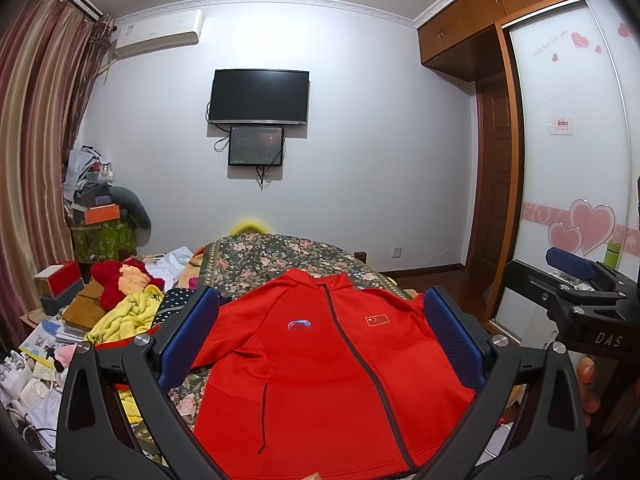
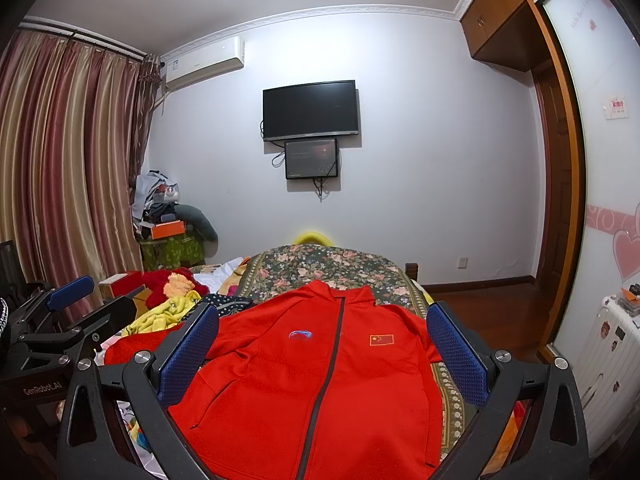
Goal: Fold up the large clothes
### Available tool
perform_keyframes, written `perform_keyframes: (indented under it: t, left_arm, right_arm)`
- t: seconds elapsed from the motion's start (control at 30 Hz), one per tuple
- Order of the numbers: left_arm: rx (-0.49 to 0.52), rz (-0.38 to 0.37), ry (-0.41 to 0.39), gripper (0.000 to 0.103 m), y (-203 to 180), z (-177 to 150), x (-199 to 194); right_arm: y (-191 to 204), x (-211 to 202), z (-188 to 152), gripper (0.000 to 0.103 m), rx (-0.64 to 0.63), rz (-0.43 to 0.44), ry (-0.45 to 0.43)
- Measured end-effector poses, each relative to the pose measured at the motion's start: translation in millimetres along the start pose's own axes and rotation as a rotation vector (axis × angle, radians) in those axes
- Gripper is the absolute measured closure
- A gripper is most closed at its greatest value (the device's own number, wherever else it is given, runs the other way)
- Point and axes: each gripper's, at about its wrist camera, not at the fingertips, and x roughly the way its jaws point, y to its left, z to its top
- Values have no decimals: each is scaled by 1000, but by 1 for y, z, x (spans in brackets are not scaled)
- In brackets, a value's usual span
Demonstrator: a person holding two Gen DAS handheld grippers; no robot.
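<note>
A red zip-up jacket (image 1: 320,360) lies front up and spread flat on the floral bedspread (image 1: 272,256), collar pointing away from me. It also shows in the right wrist view (image 2: 320,380). My left gripper (image 1: 320,340) is open and empty, held above the jacket's lower part. My right gripper (image 2: 324,344) is open and empty too, held above the jacket beside the left one. The right gripper shows at the right edge of the left wrist view (image 1: 576,276). The left gripper shows at the left edge of the right wrist view (image 2: 76,300).
A pile of yellow and red clothes (image 1: 124,304) lies left of the jacket. Boxes and papers (image 1: 44,340) crowd the bed's left side. A wardrobe (image 1: 580,140) stands to the right, with a white suitcase (image 2: 612,356) beside it. A TV (image 1: 260,96) hangs on the far wall.
</note>
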Motion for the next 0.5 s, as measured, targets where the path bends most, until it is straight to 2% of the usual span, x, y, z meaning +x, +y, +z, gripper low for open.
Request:
perform_keyframes:
  t: [0.5]
  left_arm:
    - [-3, -1, 1, 0, -1, -1, 0]
  right_arm:
    - [1, 2, -1, 0, -3, 0, 4]
